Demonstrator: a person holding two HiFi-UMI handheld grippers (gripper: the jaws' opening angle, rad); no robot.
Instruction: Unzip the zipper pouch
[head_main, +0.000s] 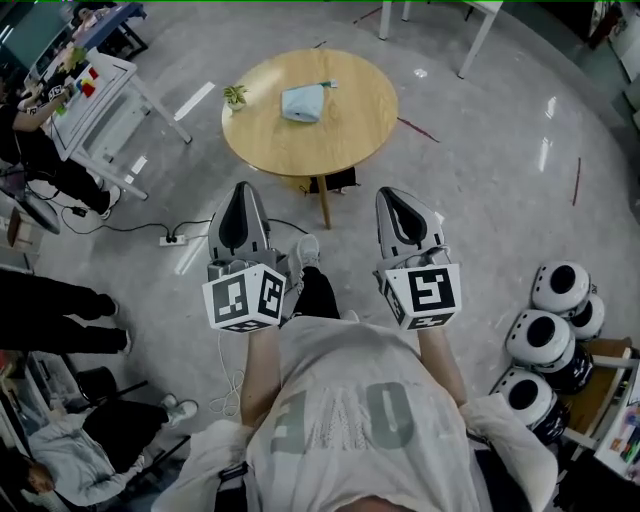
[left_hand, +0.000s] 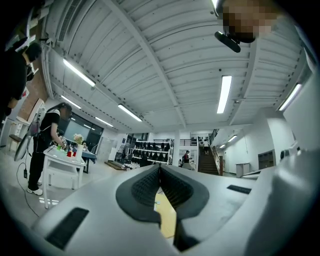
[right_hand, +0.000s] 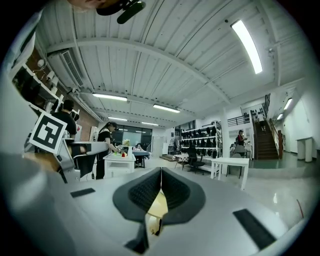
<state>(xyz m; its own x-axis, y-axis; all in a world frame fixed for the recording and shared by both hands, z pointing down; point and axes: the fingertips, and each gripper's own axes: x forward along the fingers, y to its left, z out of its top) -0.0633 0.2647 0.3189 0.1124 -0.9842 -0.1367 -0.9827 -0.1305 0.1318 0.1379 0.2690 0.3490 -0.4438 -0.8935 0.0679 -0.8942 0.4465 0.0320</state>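
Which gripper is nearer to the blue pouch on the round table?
Left, by a little. In the head view the left gripper hangs below-left of the pouch, the right gripper farther off at below-right; both are short of the table.

A round wooden table (head_main: 352, 122) bears a small potted plant (head_main: 236, 96) near its left edge; white domed objects (head_main: 548, 338) cluster on the floor at right, a power strip (head_main: 172, 240) at left

no full word reads. the cubes on my left gripper (head_main: 242, 190) and right gripper (head_main: 390, 195) carry only black-and-white square codes — behind them, my shirt (head_main: 345, 420) shows big pale letters, just an "o" sure.
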